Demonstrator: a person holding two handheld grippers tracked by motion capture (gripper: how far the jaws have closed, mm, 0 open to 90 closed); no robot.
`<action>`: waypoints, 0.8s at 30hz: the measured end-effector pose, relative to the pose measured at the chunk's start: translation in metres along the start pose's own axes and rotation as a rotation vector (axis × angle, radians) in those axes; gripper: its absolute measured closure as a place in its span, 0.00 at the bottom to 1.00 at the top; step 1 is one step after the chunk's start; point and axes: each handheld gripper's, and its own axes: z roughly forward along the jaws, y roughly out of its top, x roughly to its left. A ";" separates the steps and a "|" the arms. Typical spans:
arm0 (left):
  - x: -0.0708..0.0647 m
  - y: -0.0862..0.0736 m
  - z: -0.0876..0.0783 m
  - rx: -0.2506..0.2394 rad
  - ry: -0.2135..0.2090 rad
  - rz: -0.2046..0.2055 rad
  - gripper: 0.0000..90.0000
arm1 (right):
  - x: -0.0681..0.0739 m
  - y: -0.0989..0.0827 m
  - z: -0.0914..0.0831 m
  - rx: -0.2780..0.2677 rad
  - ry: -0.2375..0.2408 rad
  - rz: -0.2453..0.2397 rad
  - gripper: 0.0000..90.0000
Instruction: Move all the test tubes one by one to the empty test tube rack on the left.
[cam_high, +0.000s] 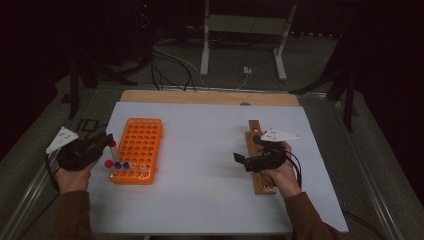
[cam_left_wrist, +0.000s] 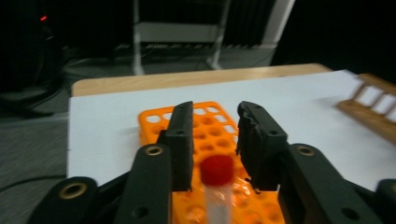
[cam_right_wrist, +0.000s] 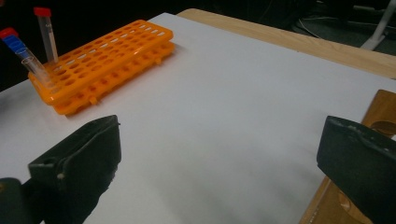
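An orange tube rack lies on the left of the white sheet. Its near row holds a red-capped tube, two blue-capped tubes and clear ones. My left gripper reaches over the rack's left edge. It is shut on another red-capped tube, which stands upright and higher than the rest. My right gripper rests open beside a wooden rack, with nothing between its jaws.
The white sheet covers a wooden tabletop whose far edge shows. Beyond it are a metal stand and cables on the floor. A metal rail borders the table on the right.
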 end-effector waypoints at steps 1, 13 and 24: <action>0.001 0.000 0.003 0.017 0.011 -0.009 0.81 | 0.000 0.000 0.000 0.001 0.001 -0.002 0.00; -0.021 -0.025 -0.027 0.056 -0.025 0.017 0.90 | -0.002 -0.013 -0.022 -0.017 -0.043 -0.030 0.00; -0.056 -0.044 -0.042 -0.143 0.024 -0.001 0.14 | -0.013 -0.058 -0.065 -0.194 -0.196 -0.035 0.00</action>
